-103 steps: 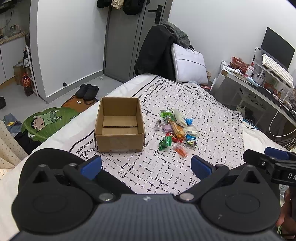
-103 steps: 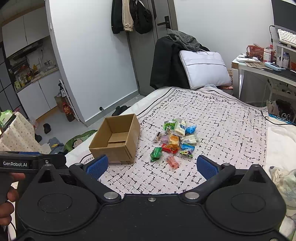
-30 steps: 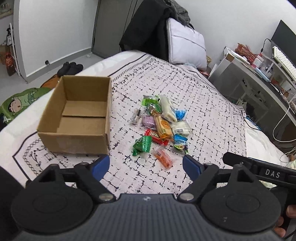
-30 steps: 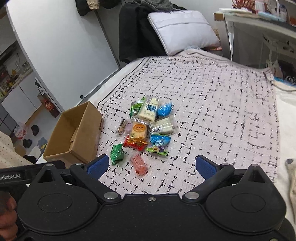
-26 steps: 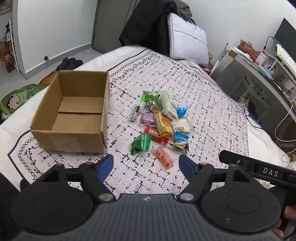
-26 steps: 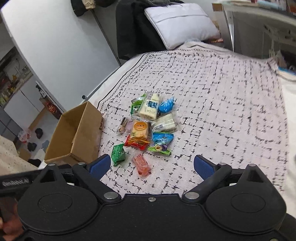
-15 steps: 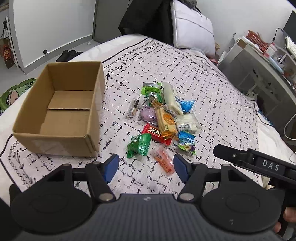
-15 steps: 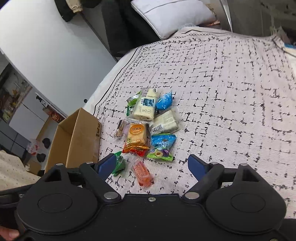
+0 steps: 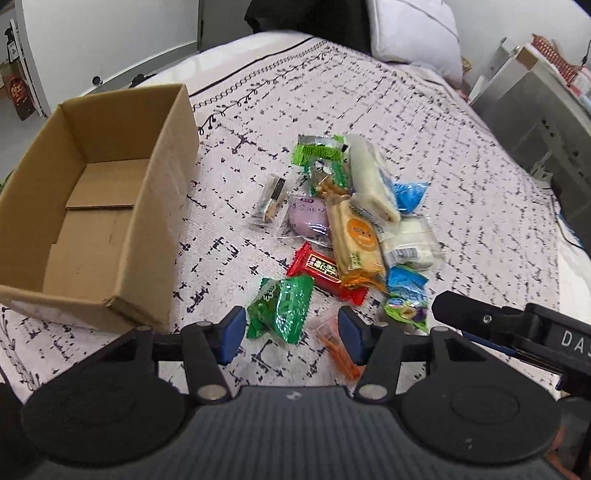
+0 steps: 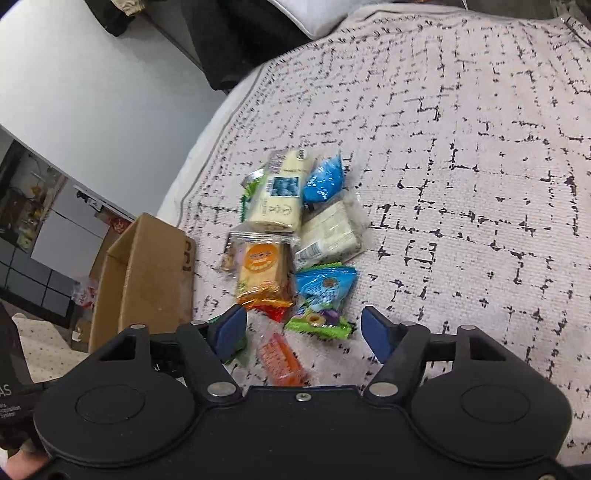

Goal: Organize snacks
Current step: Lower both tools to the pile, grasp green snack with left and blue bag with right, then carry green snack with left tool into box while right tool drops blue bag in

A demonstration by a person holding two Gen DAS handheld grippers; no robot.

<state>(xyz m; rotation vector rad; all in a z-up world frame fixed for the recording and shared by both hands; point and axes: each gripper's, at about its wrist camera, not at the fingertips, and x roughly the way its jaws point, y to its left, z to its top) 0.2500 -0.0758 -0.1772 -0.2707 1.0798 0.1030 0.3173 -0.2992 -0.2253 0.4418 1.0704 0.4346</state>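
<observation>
A pile of wrapped snacks (image 9: 354, 221) lies on the patterned bedspread, right of an empty cardboard box (image 9: 92, 206). My left gripper (image 9: 291, 334) hovers over the near edge of the pile. Its jaws are closing, with a green packet (image 9: 280, 308) showing between them and no pad touching it. An orange packet (image 9: 338, 350) lies by its right finger. My right gripper (image 10: 303, 334) hangs above the same pile (image 10: 295, 229), its jaws closing around open air; the orange packet (image 10: 282, 360) and a green-purple packet (image 10: 317, 321) lie below it. The box (image 10: 144, 284) stands to the left.
The patterned bedspread (image 9: 443, 155) stretches beyond the snacks to a white pillow (image 9: 413, 29) and dark clothing at the head. A grey desk unit (image 9: 535, 122) stands to the right of the bed. The right gripper's body (image 9: 517, 332) shows at the left view's right edge.
Both grippers have come down and forward toward the snack pile, which now looks larger and nearer. Both pairs of jaws have narrowed. Nothing has been picked up.
</observation>
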